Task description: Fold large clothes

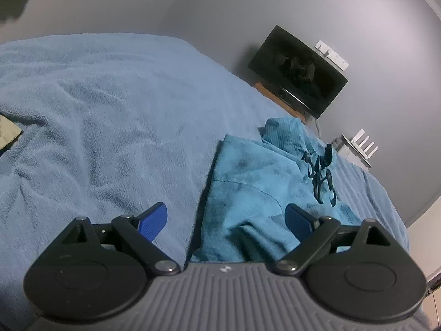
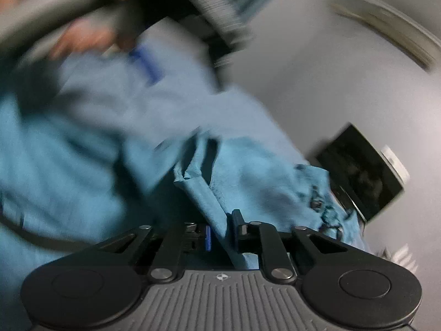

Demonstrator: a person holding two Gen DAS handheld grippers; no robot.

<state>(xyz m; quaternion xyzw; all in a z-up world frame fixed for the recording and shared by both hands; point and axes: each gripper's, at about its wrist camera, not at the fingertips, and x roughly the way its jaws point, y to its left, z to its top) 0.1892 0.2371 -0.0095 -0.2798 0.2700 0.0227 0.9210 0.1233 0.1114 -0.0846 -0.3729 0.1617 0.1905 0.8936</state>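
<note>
The teal hoodie [image 1: 256,182] is lying on the bed [image 1: 96,104] at four o'clock. The right hand-held gripper [image 2: 220,234] is pinching its hem; the left hand-held gripper [image 1: 226,220] is hovering spread. That thin hold is likely to slip.

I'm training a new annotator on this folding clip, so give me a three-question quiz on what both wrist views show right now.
1. True or false: the left gripper has its jaws wide apart with nothing between them.
2. What do the right gripper jaws clamp?
A. a hemmed edge of the teal fleece hoodie
B. the light blue plush blanket
C. nothing
3. Fill in: in the left wrist view, the dark flat screen stands against the grey ____ beyond the bed.

Key: 1 true; 2 A; 3 wall.
</note>
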